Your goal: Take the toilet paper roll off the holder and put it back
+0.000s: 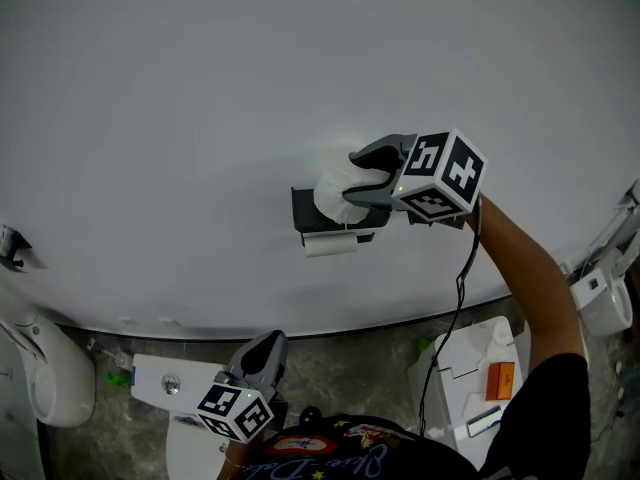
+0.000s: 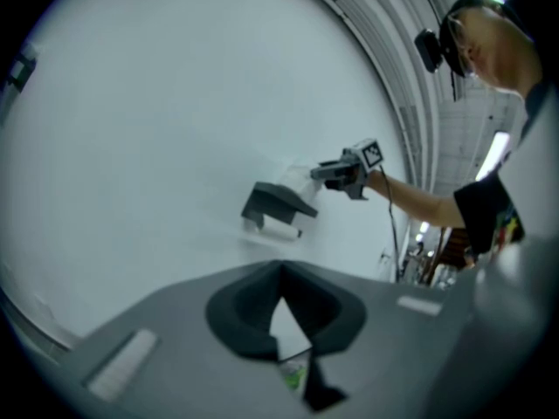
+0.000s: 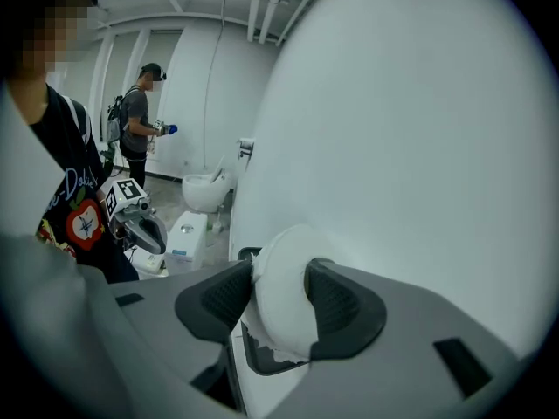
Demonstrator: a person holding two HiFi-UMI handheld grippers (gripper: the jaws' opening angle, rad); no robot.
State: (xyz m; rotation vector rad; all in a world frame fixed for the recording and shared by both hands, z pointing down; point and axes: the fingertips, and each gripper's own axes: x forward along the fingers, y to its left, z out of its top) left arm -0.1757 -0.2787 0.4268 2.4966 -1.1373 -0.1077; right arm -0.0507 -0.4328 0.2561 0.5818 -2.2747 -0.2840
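The white toilet paper roll sits at the dark wall holder, with a loose sheet hanging under it. My right gripper reaches in from the right and straddles the roll. In the right gripper view the roll fills the gap between the jaws of the right gripper, which are opening and stand wide. The holder shows dark just below. My left gripper hangs low near my body, shut and empty. The left gripper looks up at the holder from afar.
A smooth white wall carries the holder. On the floor are a toilet bowl at the left, a white cistern, and a white box with an orange item at the right. Another person stands far off.
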